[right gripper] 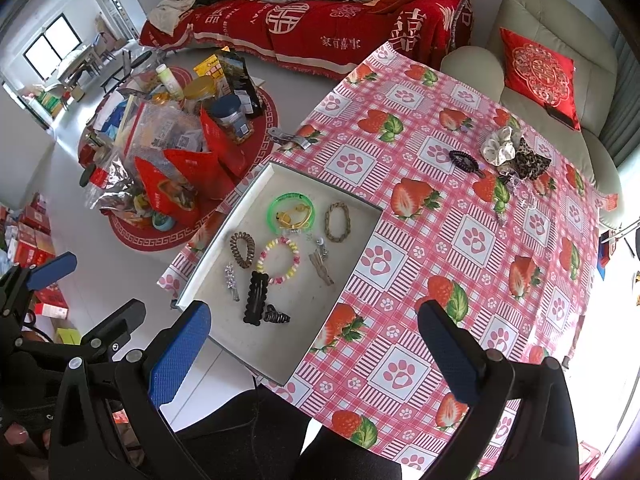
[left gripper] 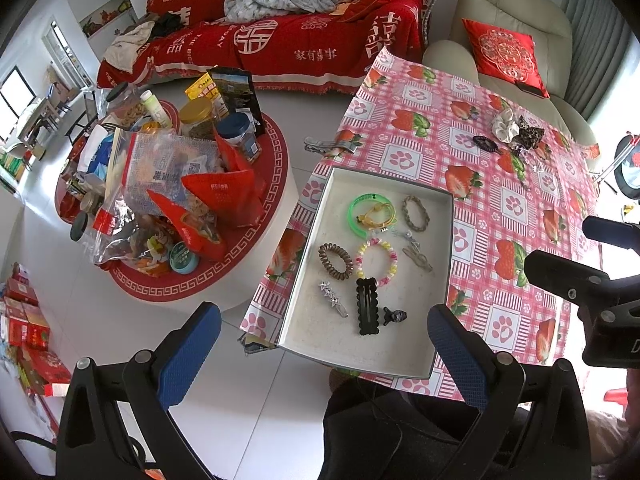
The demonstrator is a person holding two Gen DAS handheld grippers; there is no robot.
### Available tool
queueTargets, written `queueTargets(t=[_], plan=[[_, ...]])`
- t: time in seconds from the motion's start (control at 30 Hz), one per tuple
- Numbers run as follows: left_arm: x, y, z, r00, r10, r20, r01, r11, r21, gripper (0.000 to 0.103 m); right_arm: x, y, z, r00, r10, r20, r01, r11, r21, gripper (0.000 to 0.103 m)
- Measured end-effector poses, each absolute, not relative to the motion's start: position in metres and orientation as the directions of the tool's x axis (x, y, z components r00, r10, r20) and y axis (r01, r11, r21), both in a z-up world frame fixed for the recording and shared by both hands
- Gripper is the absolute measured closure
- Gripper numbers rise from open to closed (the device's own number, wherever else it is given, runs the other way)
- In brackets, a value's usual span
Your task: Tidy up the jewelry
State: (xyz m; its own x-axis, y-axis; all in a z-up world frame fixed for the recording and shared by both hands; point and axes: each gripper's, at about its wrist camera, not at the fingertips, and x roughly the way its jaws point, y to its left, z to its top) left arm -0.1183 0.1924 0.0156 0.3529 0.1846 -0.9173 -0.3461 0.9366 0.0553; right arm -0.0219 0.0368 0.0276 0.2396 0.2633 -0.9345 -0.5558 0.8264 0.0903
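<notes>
Our shallow grey tray (right gripper: pixel 362 206) sits at the table's near-left corner, already holding bracelets, hair ties and clips. We judge the sorting partly done: a white scrunchie (right gripper: pixel 497 147), a leopard scrunchie (right gripper: pixel 530 162) and a dark spiral hair tie (right gripper: pixel 464 161) lie well apart at the far side. Our left gripper (left gripper: pixel 324 342) and right gripper (right gripper: pixel 314 342) hover with fingers apart, empty. Next we reach across; nothing blocks the strawberry tablecloth (right gripper: pixel 440 300).

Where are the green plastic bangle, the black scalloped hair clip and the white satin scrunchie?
green plastic bangle (left gripper: pixel 354 216), left wrist view, left side of ring
black scalloped hair clip (left gripper: pixel 368 306), left wrist view, middle of clip
white satin scrunchie (right gripper: pixel 498 146), right wrist view, ruffled fabric
</notes>
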Motion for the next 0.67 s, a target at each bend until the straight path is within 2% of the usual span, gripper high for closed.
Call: queueTargets(t=[0.67], plan=[[-0.1214,0.1914,0.0139,0.361,0.188,-0.914,-0.336,0.940,0.060,0.000,-0.0208,0.0366,0.0281,0.236,0.265,-0.935,-0.558,0.824,0.093,0.000]])
